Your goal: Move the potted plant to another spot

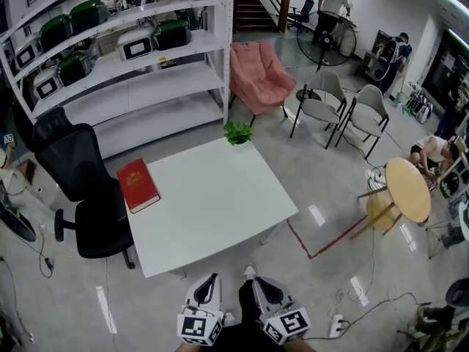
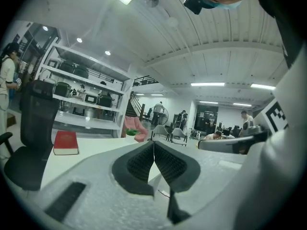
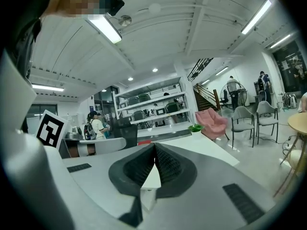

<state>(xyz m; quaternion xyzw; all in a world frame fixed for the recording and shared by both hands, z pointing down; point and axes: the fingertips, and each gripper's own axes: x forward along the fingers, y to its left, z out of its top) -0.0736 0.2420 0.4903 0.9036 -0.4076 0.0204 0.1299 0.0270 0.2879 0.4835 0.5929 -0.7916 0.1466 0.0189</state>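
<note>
Here, the potted plant [image 1: 237, 132] stands at the far corner of the white table [image 1: 220, 211], its green leaves showing just in front of the pink chair [image 1: 260, 78] on the floor beyond. A red book [image 1: 138, 185] lies flat near the table's left edge, well apart from the plant, and a black office chair [image 1: 82, 191] sits beside that edge. Both grippers are held low at the near side, short of the table and far from the plant. The left gripper [image 1: 210, 279] has its two dark ribbed pads pressed together at the tips with nothing between them. In its own view the closed jaws point across the tabletop, with the red book [image 2: 65, 142] off to the left and the plant [image 2: 131, 132] small in the distance. The right gripper [image 1: 258, 281] is likewise closed, pads meeting tip to tip and holding nothing. Its view shows the plant [image 3: 195, 127] at the table's far end, to the right of the jaws. White shelving [image 1: 146, 79] loaded with dark green appliances stands behind the table, two grey chairs [image 1: 322, 107] are to the right of the pink one, and a round wooden table [image 1: 407, 189] is further right.
</note>
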